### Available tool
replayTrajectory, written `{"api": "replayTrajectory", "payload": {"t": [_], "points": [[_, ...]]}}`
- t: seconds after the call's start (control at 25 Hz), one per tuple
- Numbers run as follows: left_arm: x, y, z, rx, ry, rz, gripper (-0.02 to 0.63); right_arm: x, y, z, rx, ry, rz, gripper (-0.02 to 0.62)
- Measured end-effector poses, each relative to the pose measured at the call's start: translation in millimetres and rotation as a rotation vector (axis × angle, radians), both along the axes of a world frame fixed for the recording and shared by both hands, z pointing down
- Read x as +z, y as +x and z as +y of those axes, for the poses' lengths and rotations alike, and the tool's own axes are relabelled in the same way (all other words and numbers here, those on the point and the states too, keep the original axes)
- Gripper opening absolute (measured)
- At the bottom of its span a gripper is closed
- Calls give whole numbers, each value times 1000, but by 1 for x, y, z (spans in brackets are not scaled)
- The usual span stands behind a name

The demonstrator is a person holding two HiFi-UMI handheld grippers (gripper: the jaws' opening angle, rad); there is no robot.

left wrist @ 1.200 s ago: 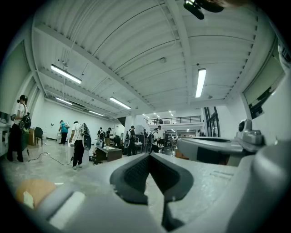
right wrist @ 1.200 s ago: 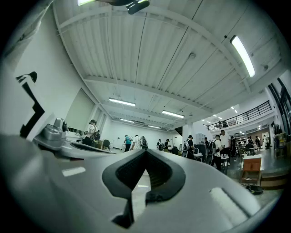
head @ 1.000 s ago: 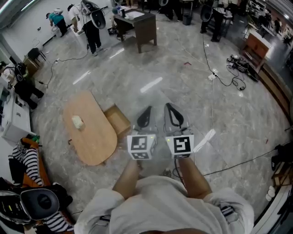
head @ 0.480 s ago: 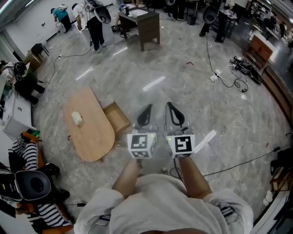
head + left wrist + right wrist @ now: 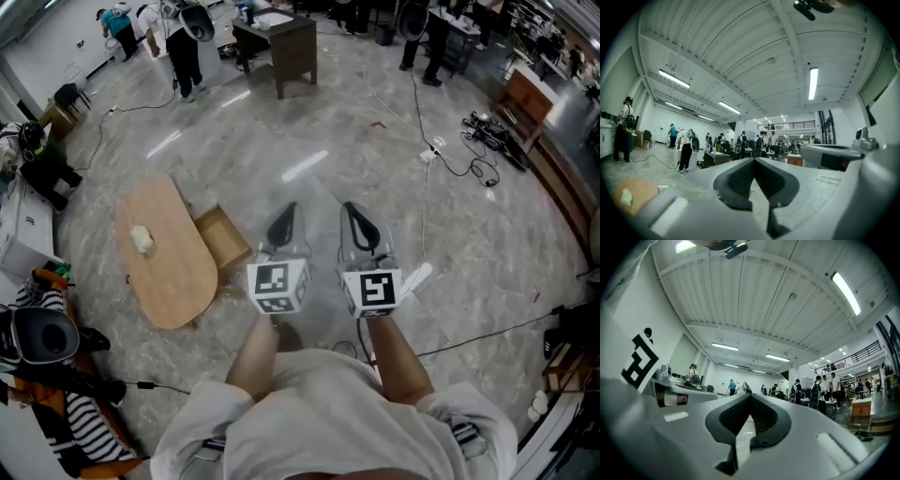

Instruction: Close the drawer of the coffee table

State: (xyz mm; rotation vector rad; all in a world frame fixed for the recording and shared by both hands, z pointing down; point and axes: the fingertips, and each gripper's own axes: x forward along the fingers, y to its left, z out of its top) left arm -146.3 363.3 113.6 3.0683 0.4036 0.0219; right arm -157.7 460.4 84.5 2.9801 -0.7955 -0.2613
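The oval wooden coffee table stands on the floor at the left of the head view, with a white crumpled thing on its top. Its drawer is pulled out on the right side. My left gripper hovers just right of the drawer, held level, jaws shut and empty. My right gripper is beside it, also shut on nothing. In the left gripper view the table shows low at the left; the gripper's tips meet. The right gripper faces the hall.
Grey marble floor all round. A dark wooden cabinet and several people stand far ahead. Cables run across the floor at the right. Bags and a striped cloth lie at the lower left. A white unit sits at the left edge.
Both grippers have shifted and the left one now sits closer to the drawer. The table and drawer have slid left and a bit up in the head view. Jaws stay shut.
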Motion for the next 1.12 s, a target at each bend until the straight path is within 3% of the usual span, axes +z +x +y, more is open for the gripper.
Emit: {"api": "replayTrajectory", "payload": {"t": [0.36,0.8,0.96,1.12], "points": [[23,74,13,37,-45,-22,21,25,67,13,47,-13,-44,7],[33,255,21,107,-119,-66,21,27,229,3,59,-120,-80,7],[29,319,0,66,-152,-70,21,15,286,-21,20,-202,-58,7],[16,356,-39,-7,-161,-41,21,6,327,-53,-48,-200,-39,6]]}}
